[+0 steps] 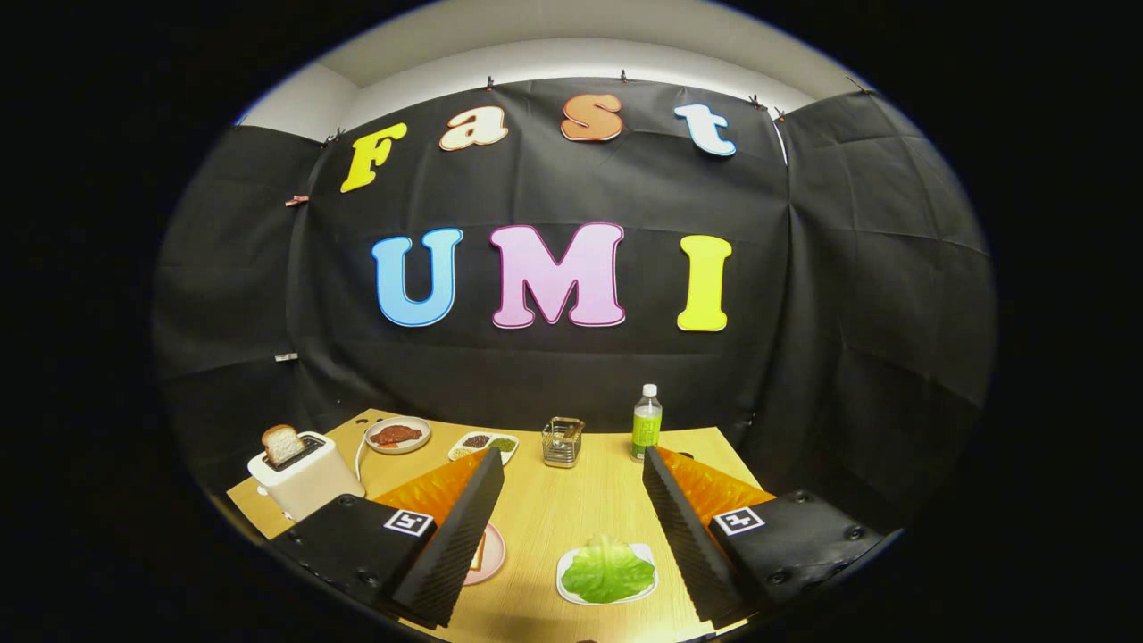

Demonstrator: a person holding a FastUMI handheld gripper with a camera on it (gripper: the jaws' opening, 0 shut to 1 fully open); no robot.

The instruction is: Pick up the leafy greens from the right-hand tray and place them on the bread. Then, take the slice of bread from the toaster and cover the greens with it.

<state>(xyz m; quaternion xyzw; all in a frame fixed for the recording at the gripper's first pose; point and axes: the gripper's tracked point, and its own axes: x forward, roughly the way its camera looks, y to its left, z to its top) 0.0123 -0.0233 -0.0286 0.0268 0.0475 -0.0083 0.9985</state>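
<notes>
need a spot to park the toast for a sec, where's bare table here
Bare wood runs between the open gripper fingers, from the lettuce tray up to the glass holder and green bottle. The far left is crowded: toaster with bread, meat plate, condiment dish. The pink plate sits partly hidden behind the left finger.

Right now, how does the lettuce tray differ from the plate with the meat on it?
The lettuce tray is white and lies near, between the open claw's fingers, while the meat plate sits far back, beyond the left finger and beside the toaster. The tray holds a green leaf; the plate holds a reddish-brown piece. The plate is round; the tray looks squarer. Both rest flat on the wooden table.
</notes>
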